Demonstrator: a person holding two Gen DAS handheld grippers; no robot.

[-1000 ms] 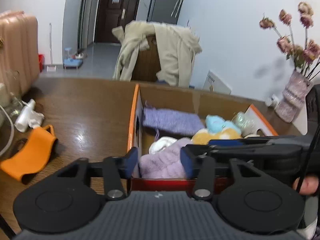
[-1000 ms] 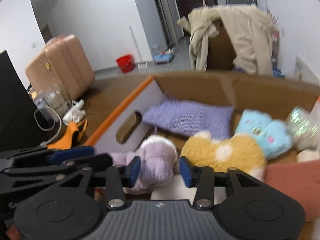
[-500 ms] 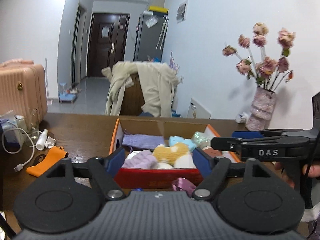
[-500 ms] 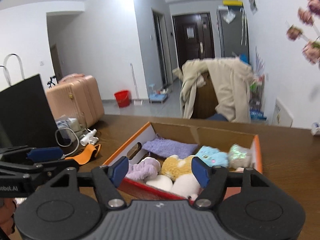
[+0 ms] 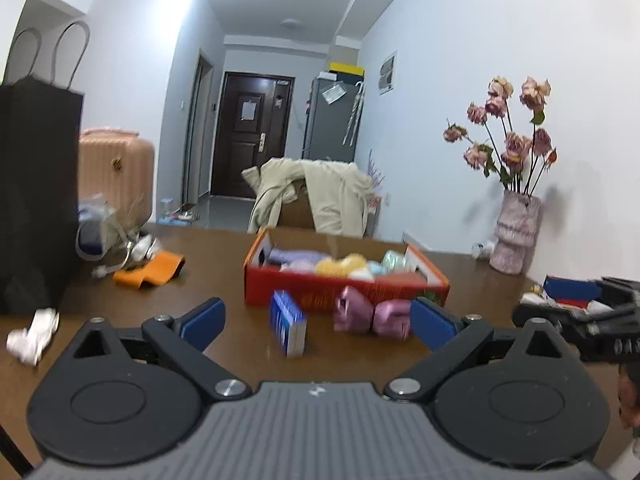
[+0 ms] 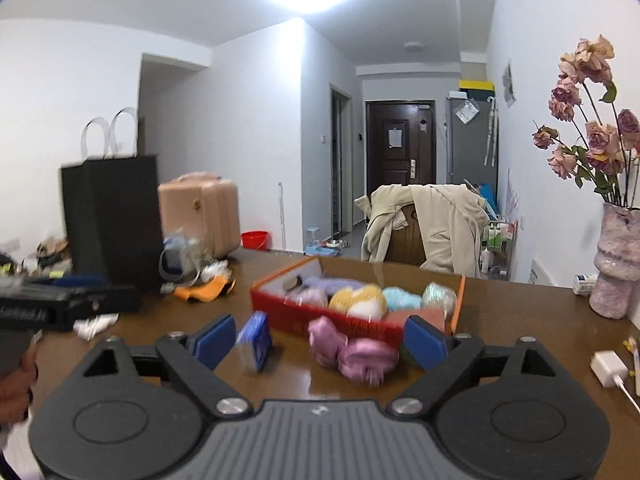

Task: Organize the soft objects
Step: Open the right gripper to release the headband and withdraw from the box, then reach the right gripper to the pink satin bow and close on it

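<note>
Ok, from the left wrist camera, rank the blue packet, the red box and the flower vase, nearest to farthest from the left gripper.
1. Blue packet, standing just ahead, between the opening fingers of the left gripper.
2. Red box, mid-table behind it.
3. Flower vase, far right by the wall.

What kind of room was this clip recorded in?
Most likely a lived-in apartment, a dining or living area opening onto an entry hall. A wooden table holds a vase of dried flowers, a coat hangs over a chair, and a suitcase stands near the front door.
</note>
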